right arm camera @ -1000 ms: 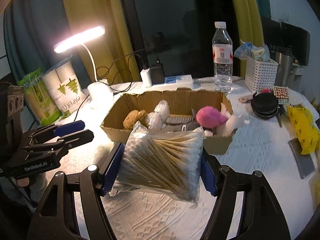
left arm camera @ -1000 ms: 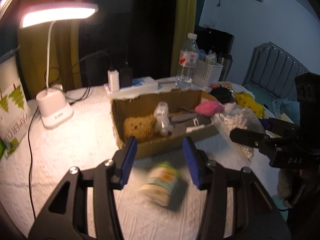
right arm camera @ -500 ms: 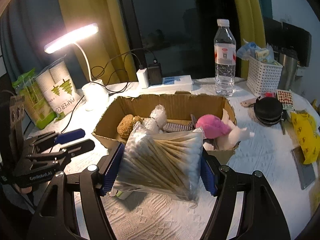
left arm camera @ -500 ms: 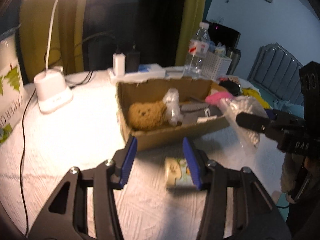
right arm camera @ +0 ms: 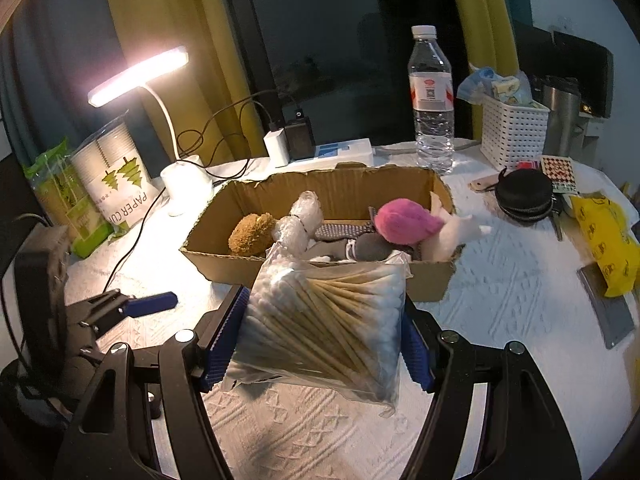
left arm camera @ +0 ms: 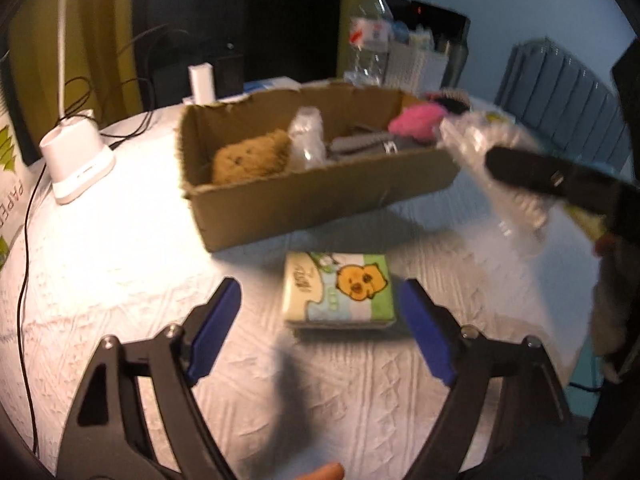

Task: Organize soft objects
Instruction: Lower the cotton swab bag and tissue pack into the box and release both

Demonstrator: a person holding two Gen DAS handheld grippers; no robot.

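Left gripper hangs with jaws spread, empty, around the tissue pack at frame centre; right gripper clamps the cotton-swab bag below the cardboard box

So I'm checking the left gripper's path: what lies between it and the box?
In the left wrist view, only the tissue pack lies flat on the cloth between the open left gripper and the box.
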